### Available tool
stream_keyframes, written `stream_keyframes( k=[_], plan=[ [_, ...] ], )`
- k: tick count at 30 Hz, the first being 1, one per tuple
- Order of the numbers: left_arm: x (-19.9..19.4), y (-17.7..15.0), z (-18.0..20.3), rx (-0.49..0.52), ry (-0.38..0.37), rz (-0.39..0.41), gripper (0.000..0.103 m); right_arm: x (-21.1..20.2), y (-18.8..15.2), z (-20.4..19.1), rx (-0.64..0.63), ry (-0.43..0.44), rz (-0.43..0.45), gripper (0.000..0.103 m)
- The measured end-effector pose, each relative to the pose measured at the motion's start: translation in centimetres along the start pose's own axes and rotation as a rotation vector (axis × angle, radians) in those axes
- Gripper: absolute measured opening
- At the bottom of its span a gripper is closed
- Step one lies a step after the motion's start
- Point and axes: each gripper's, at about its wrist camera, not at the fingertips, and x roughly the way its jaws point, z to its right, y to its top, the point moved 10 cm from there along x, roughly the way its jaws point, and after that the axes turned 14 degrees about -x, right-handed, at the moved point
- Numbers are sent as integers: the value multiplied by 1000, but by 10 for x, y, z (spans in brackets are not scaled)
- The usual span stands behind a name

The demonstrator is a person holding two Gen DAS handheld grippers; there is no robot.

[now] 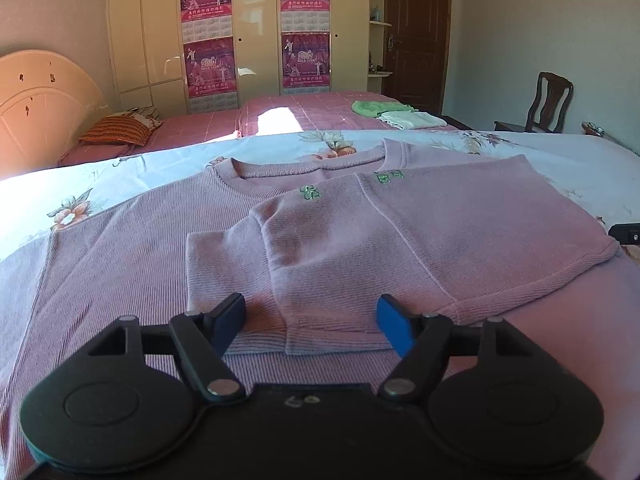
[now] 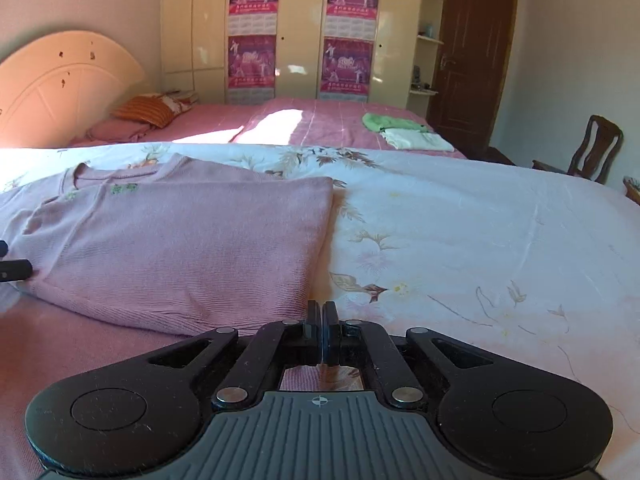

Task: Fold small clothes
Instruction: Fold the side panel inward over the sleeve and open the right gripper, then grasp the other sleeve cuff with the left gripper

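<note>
In the left wrist view we see the left gripper point(image 1: 311, 322) at the bottom centre of the frame, with its jaws spread wide. Nothing is pinched between them; the blue pads point(image 1: 394, 330) stand over the cuff end of a folded sleeve, and we cannot tell if they touch the cloth. The pink sweater point(image 1: 360, 232) fills the middle of this frame. It lies flat on a floral sheet point(image 1: 80, 184), its round neckline toward the top of the picture, with small green embroidery just below the collar. Its right part is folded over onto the body, and the sleeve lies across the middle, running down to the lower centre. The left part of the sweater is spread out to the left edge of the frame.

In the right wrist view the right gripper point(image 2: 322, 334) is at the bottom centre, with its jaws pressed together and holding nothing. It is just beside the lower right corner of the pink sweater point(image 2: 180, 240), which takes the left half of this frame. The floral sheet point(image 2: 480, 232) covers the right half.

In the upper part of both views there is a second bed point(image 2: 320, 120) with a pink cover, and on it, at the upper right, a green cloth point(image 2: 390, 122) and a folded white cloth point(image 2: 416, 139) touching each other. Behind it stands a cream wardrobe point(image 2: 200, 20) with purple posters.
</note>
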Motion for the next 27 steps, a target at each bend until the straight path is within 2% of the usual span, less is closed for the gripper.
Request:
stream_keyframes(
  k=[3,6,7,8,9,12,15,16,18,19,21,22,23,27],
  plan=[
    [0,0,-1,-3,1,-2,73,2,1,0,13,-33,9,0],
    [1,0,-1,-3,-2,-1,73,-13,18,-2,37,-37,101,0],
    [1,0,-1,-5,-5,2,73,-12,20,-5,39,-26,104,0],
    [1,0,-2,-9,-8,4,73,-3,16,-8,50,-7,56,0],
    [0,0,-2,-15,-10,5,74,14,4,-11,58,13,-46,0],
    [-8,-4,-3,-17,-5,1,74,13,1,-14,40,-10,-66,0],
    [-21,-15,-8,8,8,-29,82,-6,3,-15,77,-4,-67,0],
    [-27,-20,-15,-5,20,-41,85,-14,2,-15,89,-3,-56,0],
    [-52,-23,-39,-71,23,-6,85,-33,-2,-16,111,-9,-30,1],
    [-68,-26,-59,-118,33,15,85,-41,-6,-16,127,-5,-24,4],
    [-94,-32,-102,-210,77,44,84,-59,-13,-17,166,0,-11,37],
    [-109,-38,-133,-271,115,47,81,-66,-14,-19,182,-12,3,68],
    [-122,-44,-164,-336,154,52,77,-73,-15,-21,189,-15,14,72],
    [-171,-57,-283,-584,288,100,71,-80,-10,-38,210,17,6,72]
  ],
)
